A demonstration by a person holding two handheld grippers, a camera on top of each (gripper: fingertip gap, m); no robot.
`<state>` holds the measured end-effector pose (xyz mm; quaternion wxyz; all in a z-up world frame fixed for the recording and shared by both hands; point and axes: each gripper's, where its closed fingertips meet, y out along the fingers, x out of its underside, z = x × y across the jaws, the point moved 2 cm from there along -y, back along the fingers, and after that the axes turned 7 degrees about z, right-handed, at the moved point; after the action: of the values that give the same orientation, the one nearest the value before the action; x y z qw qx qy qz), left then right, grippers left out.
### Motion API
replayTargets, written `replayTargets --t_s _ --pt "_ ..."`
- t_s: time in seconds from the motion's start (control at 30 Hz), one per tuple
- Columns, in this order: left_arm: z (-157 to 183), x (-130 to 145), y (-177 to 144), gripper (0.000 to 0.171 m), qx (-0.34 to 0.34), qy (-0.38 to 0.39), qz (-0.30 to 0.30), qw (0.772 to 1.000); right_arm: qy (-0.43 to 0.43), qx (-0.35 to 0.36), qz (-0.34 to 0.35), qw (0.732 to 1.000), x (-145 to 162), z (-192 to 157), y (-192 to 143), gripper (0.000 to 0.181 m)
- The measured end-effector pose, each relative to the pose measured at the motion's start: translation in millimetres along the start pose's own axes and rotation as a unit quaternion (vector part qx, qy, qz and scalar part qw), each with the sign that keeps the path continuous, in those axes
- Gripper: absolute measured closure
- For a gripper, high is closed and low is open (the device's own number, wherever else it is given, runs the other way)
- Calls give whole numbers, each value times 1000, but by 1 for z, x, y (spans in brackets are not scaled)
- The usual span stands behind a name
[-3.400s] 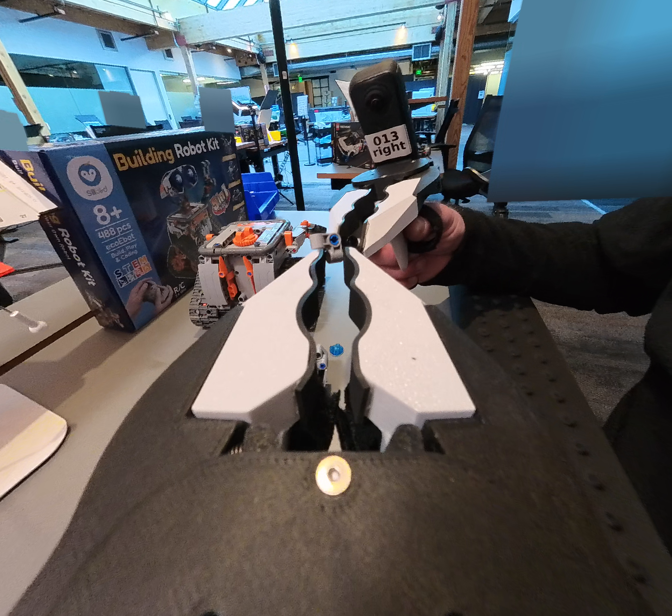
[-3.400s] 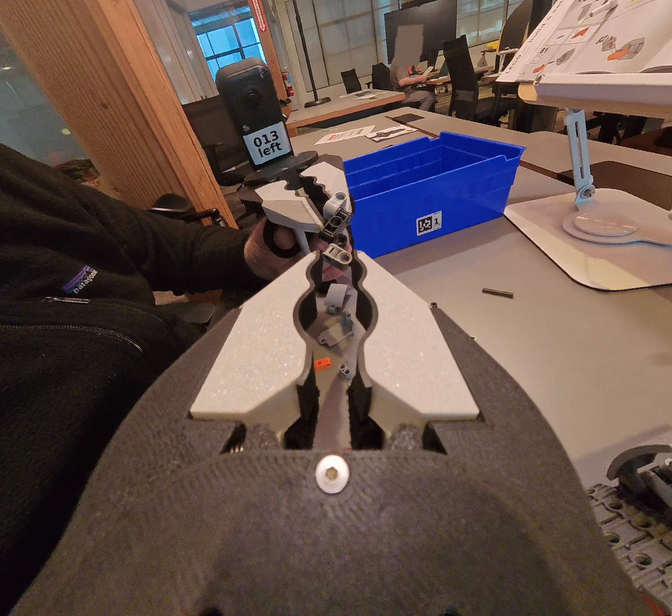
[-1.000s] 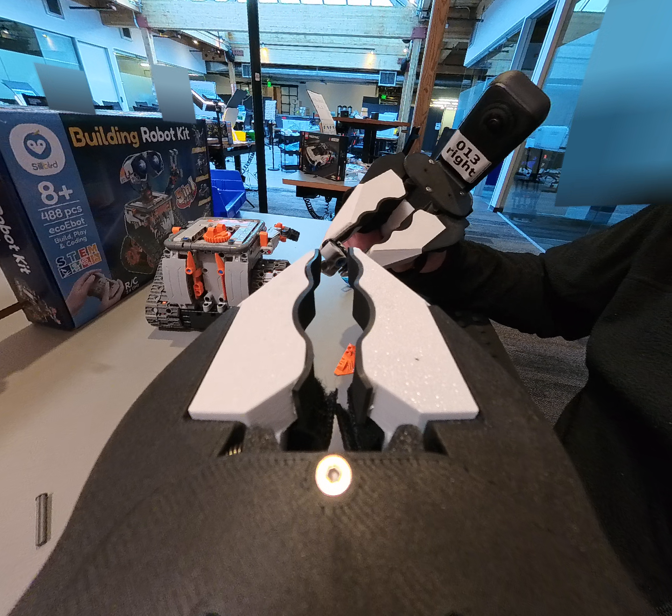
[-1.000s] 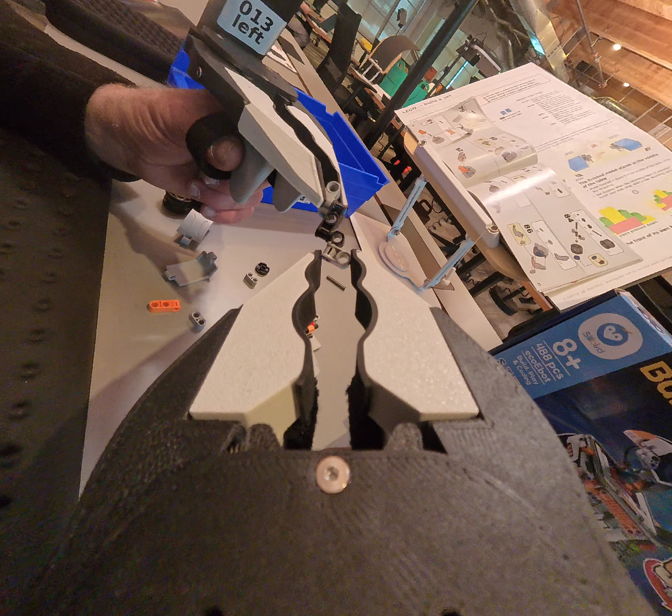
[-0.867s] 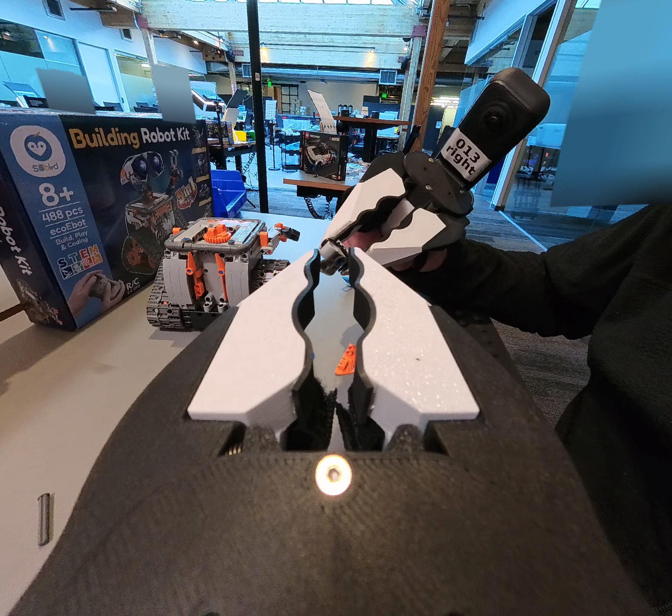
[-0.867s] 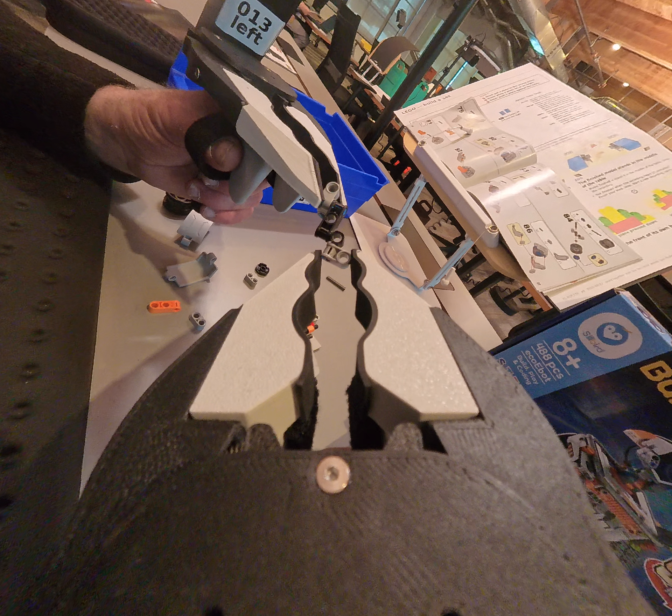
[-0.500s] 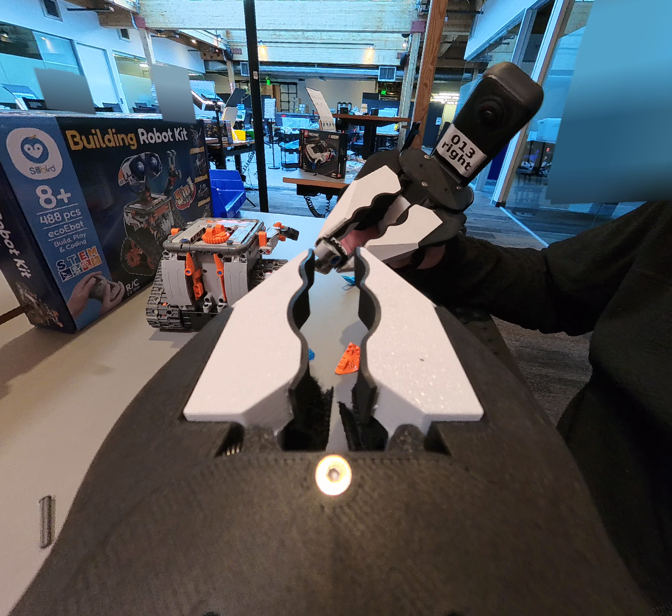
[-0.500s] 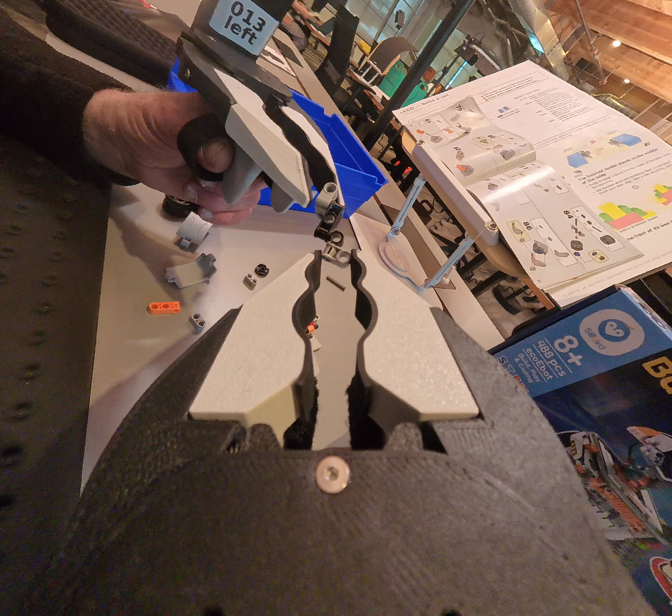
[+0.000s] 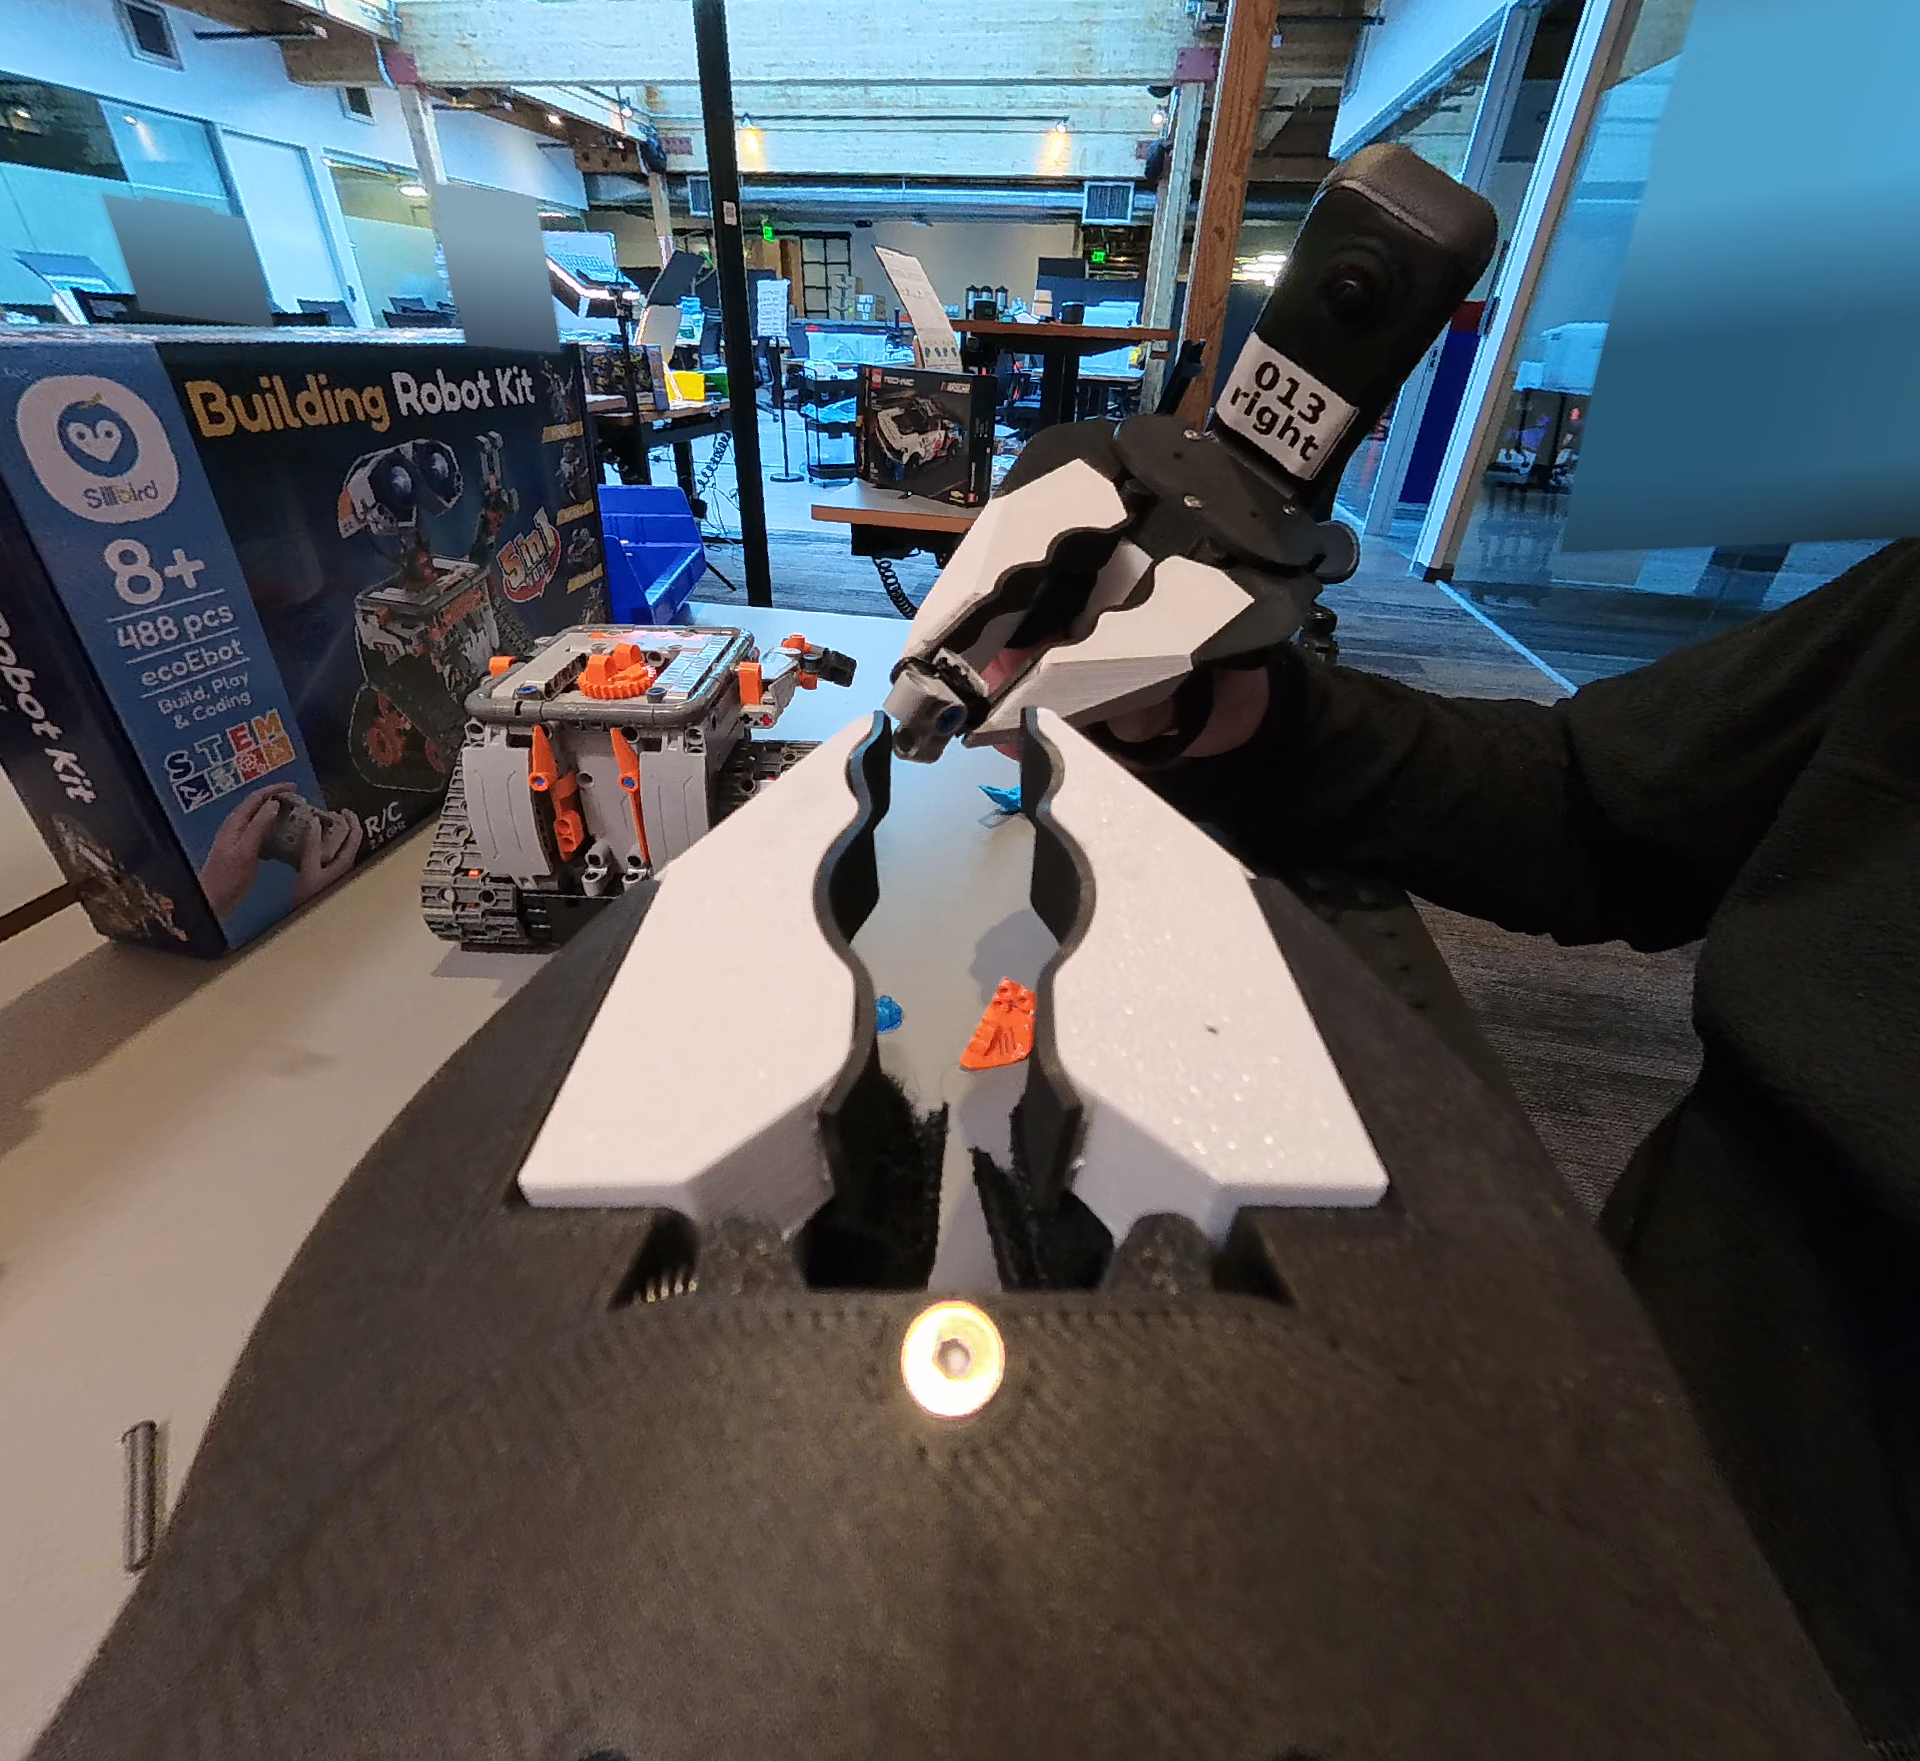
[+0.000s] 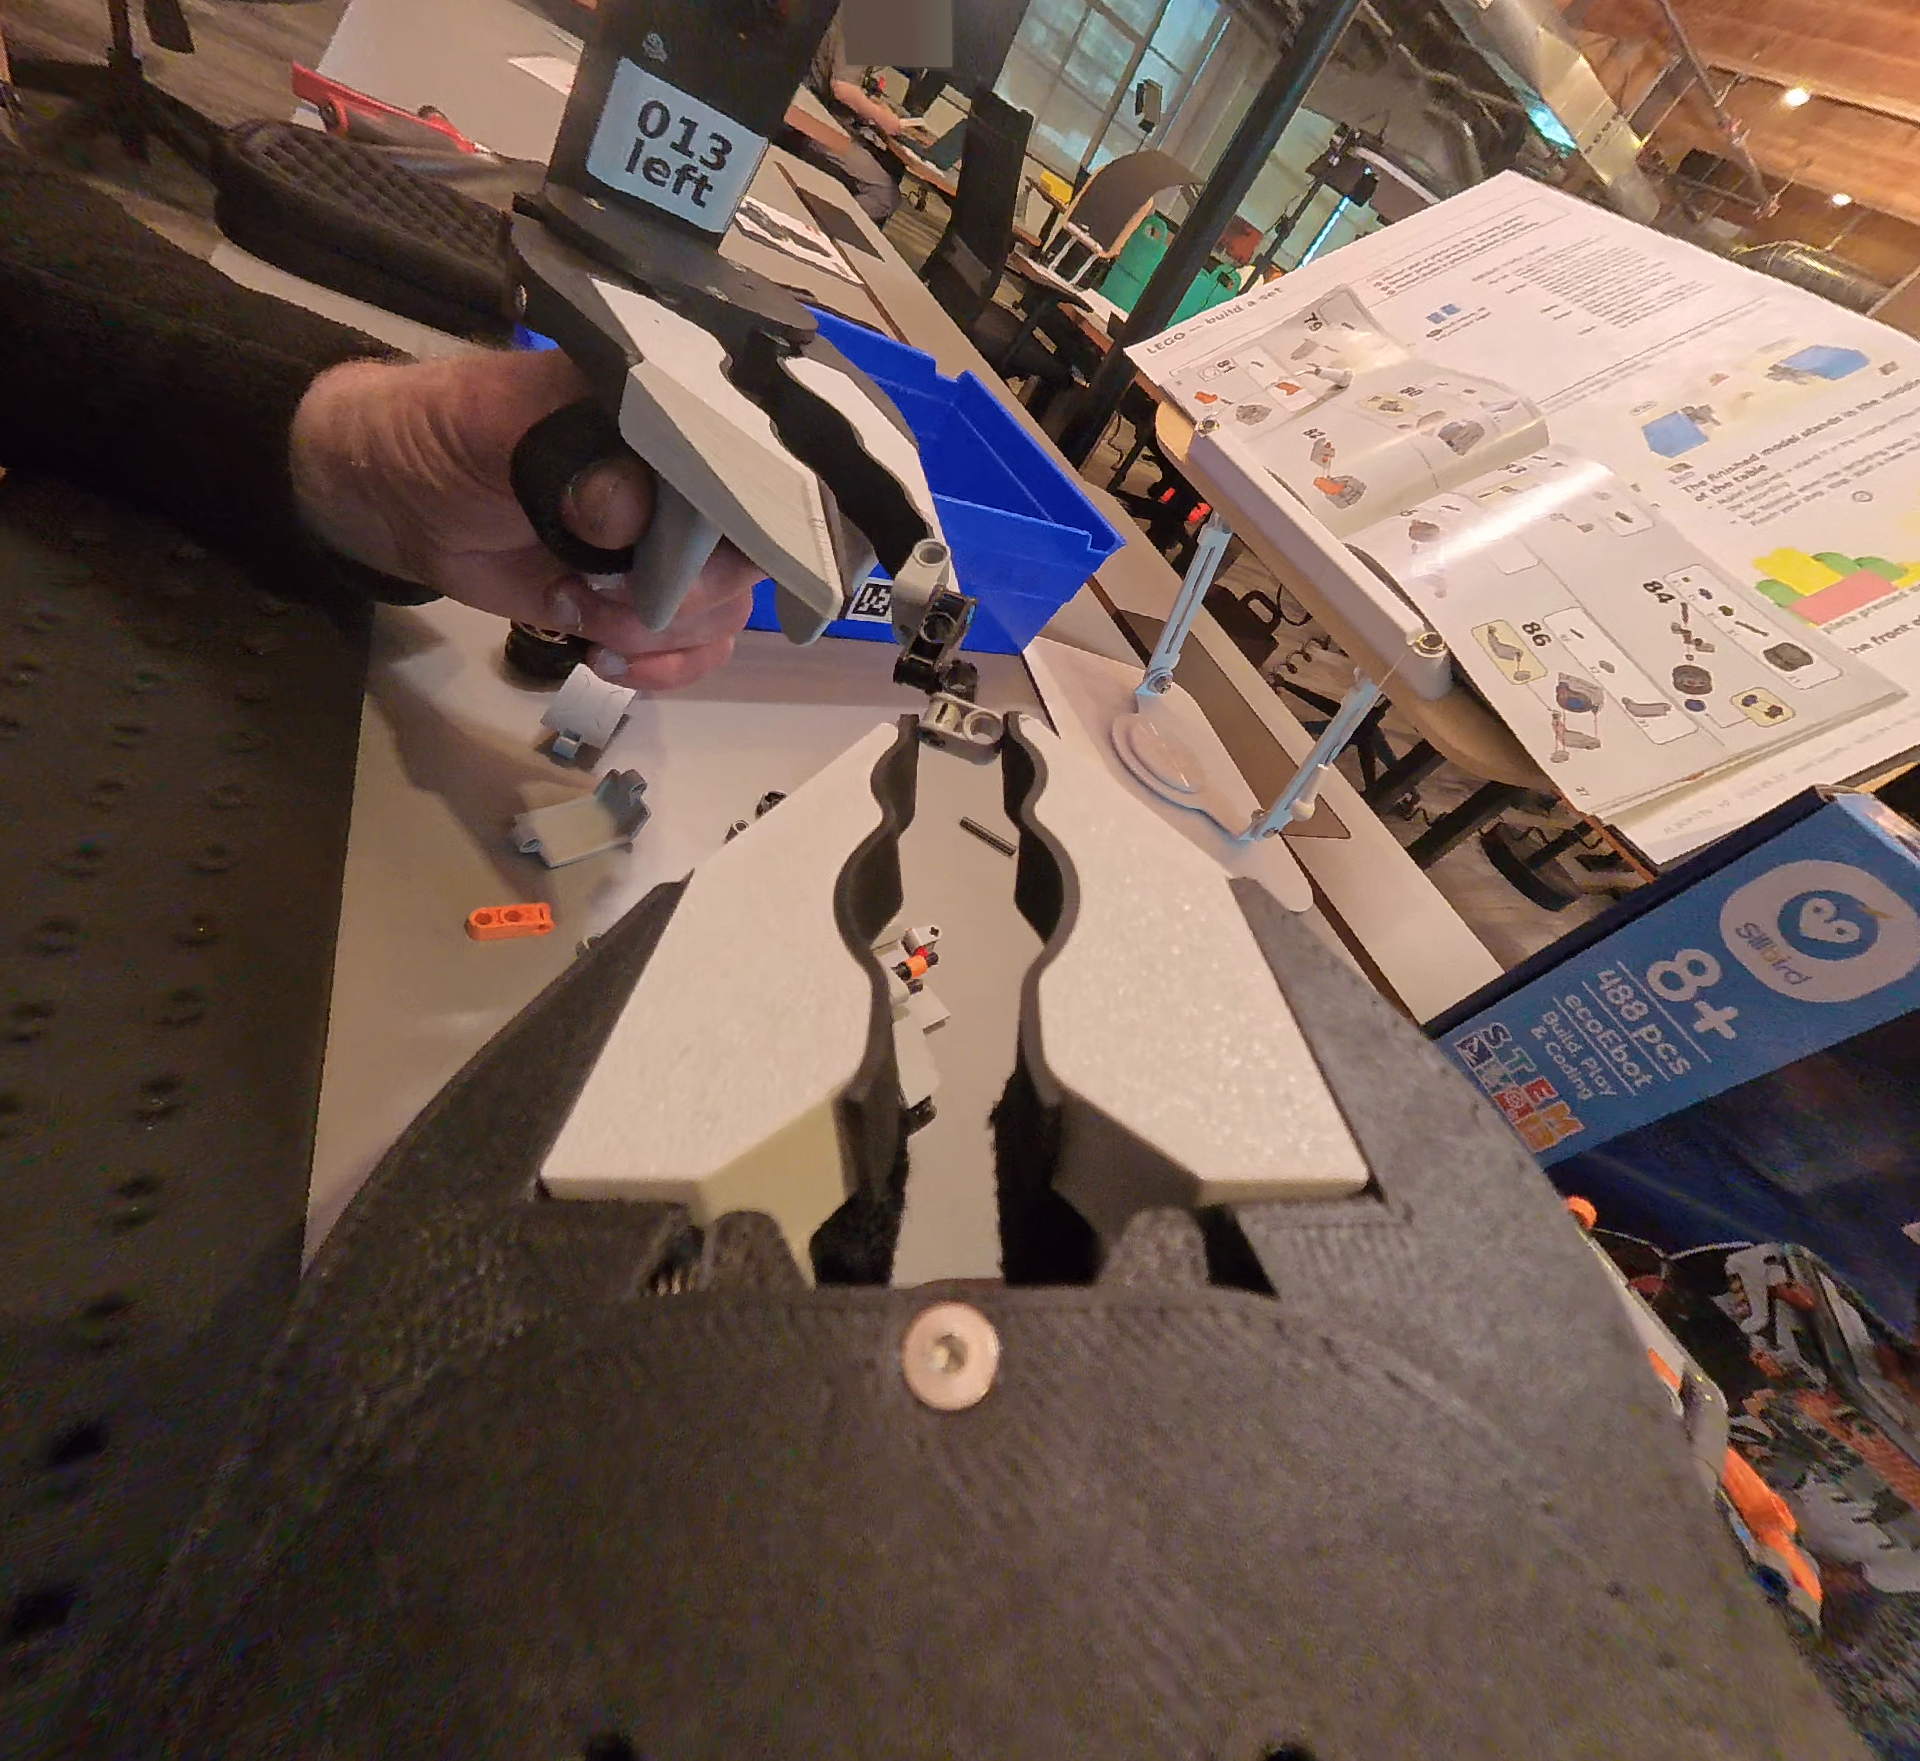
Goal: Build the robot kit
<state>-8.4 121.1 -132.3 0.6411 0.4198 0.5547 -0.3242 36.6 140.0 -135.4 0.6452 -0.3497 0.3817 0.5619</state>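
Grey table (image 10: 436, 838): two grippers, one blue bin (image 10: 997, 485).

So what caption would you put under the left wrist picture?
Open left hand-held gripper meets the right hand-held gripper, which pinches a small grey connector, beside a tracked toy robot.

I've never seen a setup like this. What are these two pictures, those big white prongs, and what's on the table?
A person holds a two-finger gripper in each hand; each carries a camera looking along its white fingers. One picture is the left gripper's view, the other the right gripper's. The right gripper pinches a small grey brick connector; the left one's fingers stand apart close to it. On the pale table are a tracked grey-and-orange brick robot, a blue cardboard box, a blue plastic bin, an open instruction booklet and loose pieces.
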Motion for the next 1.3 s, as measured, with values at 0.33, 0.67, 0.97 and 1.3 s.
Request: replayTargets --t_s 0.33,0.67,0.97,1.3 --pt "-2 2 0 153 -3 1 -3 1000 14 -10 3 1000 1 0 0 167" --pt "-3 3 0 160 -7 7 -5 1000 30 -22 8 999 1 -1 -1 167" --pt "-3 4 1 157 -6 14 -10 1000 42 -27 10 999 3 1 -1 167" --pt "-2 5 2 159 -7 21 -14 1000 45 -32 12 998 2 -1 -2 167"
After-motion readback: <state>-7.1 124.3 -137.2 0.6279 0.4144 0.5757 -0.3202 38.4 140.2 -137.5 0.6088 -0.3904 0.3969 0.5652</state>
